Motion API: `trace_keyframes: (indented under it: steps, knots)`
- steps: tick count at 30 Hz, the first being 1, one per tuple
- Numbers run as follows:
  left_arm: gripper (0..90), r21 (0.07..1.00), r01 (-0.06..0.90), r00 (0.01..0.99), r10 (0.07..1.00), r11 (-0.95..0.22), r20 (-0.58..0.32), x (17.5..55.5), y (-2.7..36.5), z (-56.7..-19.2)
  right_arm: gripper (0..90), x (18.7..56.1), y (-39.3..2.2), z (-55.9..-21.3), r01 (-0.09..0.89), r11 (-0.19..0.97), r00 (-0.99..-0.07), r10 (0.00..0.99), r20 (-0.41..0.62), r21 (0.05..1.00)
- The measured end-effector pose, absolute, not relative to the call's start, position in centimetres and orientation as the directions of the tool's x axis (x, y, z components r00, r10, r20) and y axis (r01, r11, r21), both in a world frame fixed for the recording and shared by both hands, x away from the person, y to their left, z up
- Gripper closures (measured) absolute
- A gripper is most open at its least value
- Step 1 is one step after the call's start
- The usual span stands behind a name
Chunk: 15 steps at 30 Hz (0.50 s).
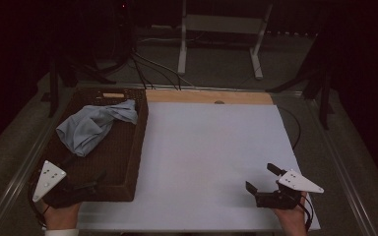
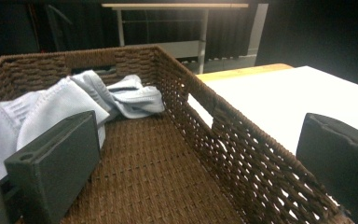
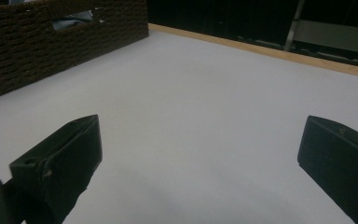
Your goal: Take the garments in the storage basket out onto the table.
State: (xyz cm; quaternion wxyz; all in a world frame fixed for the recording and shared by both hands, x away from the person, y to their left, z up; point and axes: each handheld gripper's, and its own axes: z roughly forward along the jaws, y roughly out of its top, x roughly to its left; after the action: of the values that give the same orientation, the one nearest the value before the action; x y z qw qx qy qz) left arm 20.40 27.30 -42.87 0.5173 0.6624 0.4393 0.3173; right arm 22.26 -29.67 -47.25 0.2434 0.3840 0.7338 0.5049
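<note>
A brown wicker basket (image 1: 139, 147) stands on the left of the table. A crumpled light blue cloth (image 1: 92, 125) lies in its far half. My left gripper (image 1: 91, 187) is at the basket's near end. In the left gripper view that gripper (image 2: 196, 135) is open, with one jaw inside the basket (image 2: 242, 140) and the other outside its right wall; the cloth (image 2: 60, 100) lies ahead, untouched. My right gripper (image 1: 262, 177) hovers open over the white sheet (image 1: 211, 157) at the near right. Nothing sits between its jaws in the right gripper (image 3: 205, 137) view.
A wooden strip (image 1: 206, 96) runs along the table's far edge. Beyond it stand a white table frame (image 1: 221, 24) and floor cables (image 1: 147, 69). The right gripper view has the basket (image 3: 28, 42) at far left, with cloth (image 3: 70, 21) glimpsed through its handle hole.
</note>
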Motion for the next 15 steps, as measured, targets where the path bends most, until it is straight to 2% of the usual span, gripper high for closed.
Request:
trace_keyframes:
  steps: [15]
  knots:
    - [0.8, 0.966, 0.231, 0.44, 0.898, -0.114, 0.001, 22.3, 28.2, -40.2, 0.0, 22.2, -29.4, -47.4, 0.32, 0.201, -0.589, 0.807, 0.028, 0.926]
